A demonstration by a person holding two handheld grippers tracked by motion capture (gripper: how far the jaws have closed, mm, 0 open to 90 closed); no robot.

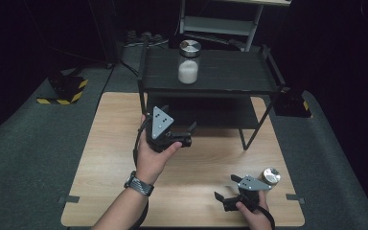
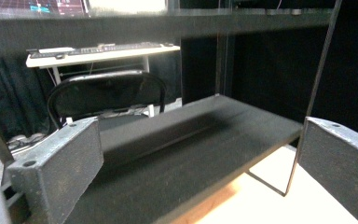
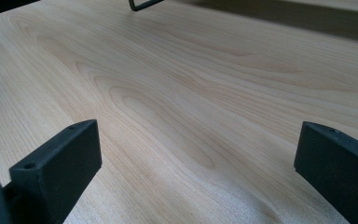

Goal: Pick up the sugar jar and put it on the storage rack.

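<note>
Right gripper (image 1: 225, 189): resting low at the near right of the table (image 1: 124, 191), jaws spread wide and empty, facing bare wood grain in the right gripper view.
Small jar (image 1: 270, 176): standing on the table just beside the right gripper, on its far right side, apart from the jaws; shiny metal lid catching light; contents too small to tell.
Left gripper (image 1: 188, 133): hovering mid-table, pointing toward the black shelf rack (image 1: 206, 79), jaws released and holding nothing.
Left gripper view: looking along the lower shelf (image 2: 191, 154) between two parted jaws, top shelf edge running overhead; a chair and a white desk blurring behind.
Tall jar (image 1: 189, 62): standing upright on the top shelf, left of centre, silver lid on, white granules filling roughly the lower half; well apart from both grippers and above the left jaws' line.
Step in hand: likely sitting between placements, one jar shelved already, the small one waiting on the table.
Next move: probably turning the right jaws toward the small jar, squaring them on either side of its body below the lid, then closing gently, glass and polished metal being prone to slipping.
Risk: nudging the small jar toward the nearby right table edge while turning.
</note>
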